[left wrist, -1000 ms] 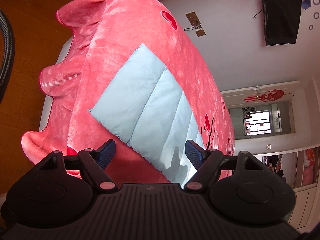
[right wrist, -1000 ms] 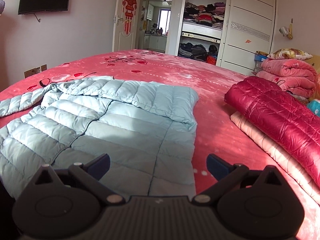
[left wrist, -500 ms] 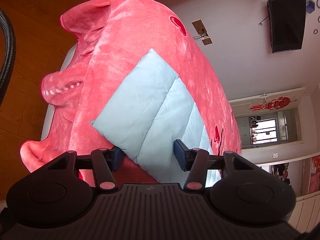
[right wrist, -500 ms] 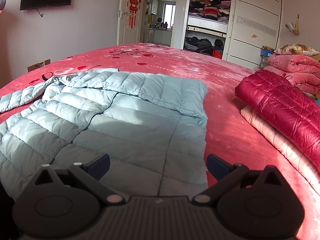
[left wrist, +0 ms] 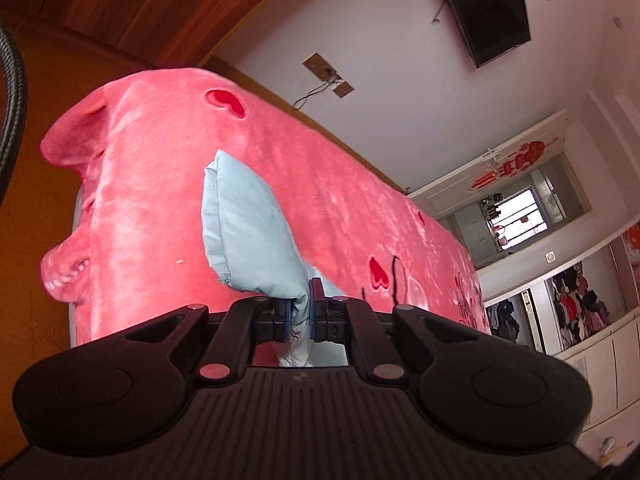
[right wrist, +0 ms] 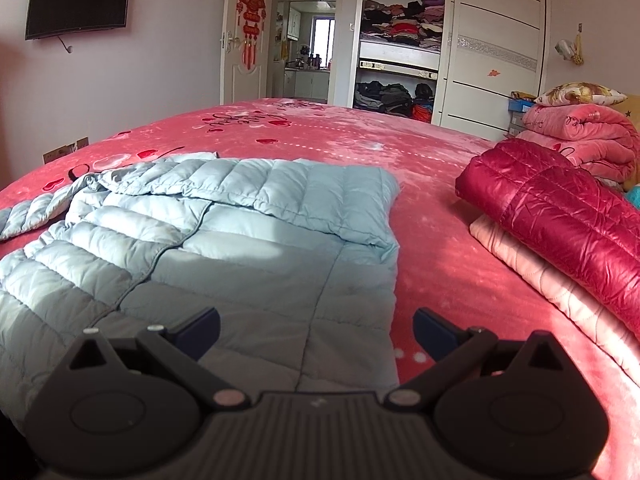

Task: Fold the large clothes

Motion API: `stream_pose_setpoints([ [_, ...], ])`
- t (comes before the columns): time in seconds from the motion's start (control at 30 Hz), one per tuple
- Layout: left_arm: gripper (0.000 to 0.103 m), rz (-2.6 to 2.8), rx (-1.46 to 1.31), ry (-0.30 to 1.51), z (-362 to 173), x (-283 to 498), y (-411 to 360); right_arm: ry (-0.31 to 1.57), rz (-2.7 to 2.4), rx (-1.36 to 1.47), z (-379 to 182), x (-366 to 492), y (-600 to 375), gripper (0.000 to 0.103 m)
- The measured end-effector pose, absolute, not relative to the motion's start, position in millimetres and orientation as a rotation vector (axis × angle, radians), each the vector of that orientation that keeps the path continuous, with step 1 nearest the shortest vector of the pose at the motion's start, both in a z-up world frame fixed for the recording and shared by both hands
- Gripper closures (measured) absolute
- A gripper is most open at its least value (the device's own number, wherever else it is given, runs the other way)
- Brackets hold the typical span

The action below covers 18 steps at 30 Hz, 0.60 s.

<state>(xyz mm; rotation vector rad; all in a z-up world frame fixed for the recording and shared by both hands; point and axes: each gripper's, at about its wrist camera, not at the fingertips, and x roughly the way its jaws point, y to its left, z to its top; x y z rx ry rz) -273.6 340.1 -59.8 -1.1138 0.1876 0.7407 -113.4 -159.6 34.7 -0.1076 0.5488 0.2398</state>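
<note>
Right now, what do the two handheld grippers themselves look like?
Both match: the left gripper and the right gripper have matte black bodies with a ribbed centre, two round housings, angular black linkage arms with silver pins, and blue finger pads. A black braided cable runs past the left one. No hands or sleeves show.
</note>
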Motion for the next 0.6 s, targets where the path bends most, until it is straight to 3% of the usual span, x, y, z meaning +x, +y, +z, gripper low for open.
stream_pose_setpoints([
  [0.33, 0.101, 0.487, -0.808, 0.099, 69.8, -181.5, 288.3, 0.496, 0.162, 0.025, 34.0, -83.4, -185.8, 0.001],
  [0.6, 0.101, 0.178, -0.685, 0.119, 134.2, -90.5, 181.8, 0.475, 0.043, 0.281, 32.4, -52.4, -238.1, 0.001],
])
